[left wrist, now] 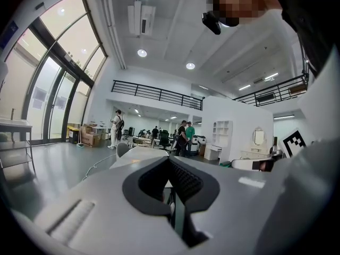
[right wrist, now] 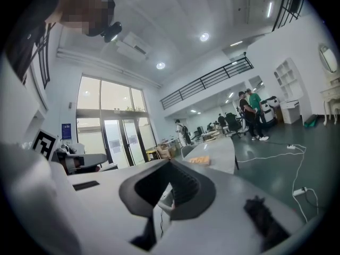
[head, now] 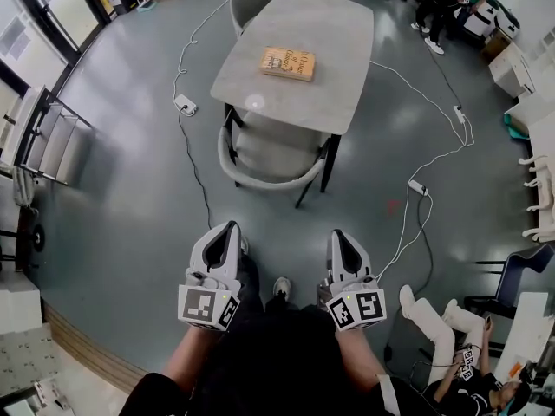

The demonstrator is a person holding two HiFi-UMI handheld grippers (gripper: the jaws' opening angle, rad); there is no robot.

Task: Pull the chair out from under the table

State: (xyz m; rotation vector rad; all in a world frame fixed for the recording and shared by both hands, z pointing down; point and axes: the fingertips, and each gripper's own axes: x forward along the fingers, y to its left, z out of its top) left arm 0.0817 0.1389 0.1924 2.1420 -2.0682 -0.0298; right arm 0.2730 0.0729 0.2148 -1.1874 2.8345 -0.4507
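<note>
2 hand-held grippers face a grey chair (head: 267,151) on a grey floor (head: 121,224). The left gripper (head: 228,229) and the right gripper (head: 341,235) are both clenched tight, with nothing between their jaws. The chair stands tucked under the near end of a pale table (head: 334,33), its seat partly beneath the top. Its curved backrest is turned toward the grippers and is well apart from both. An orange book (head: 288,63) lies flat on the table, and a second chair (head: 248,3) sits at the far end. White cables (head: 408,224) and a power strip (head: 185,105) trail across the floor on either side of the table. A seated person (head: 451,354) is at lower right, and other people (head: 447,3) stand in the far corner.
</note>
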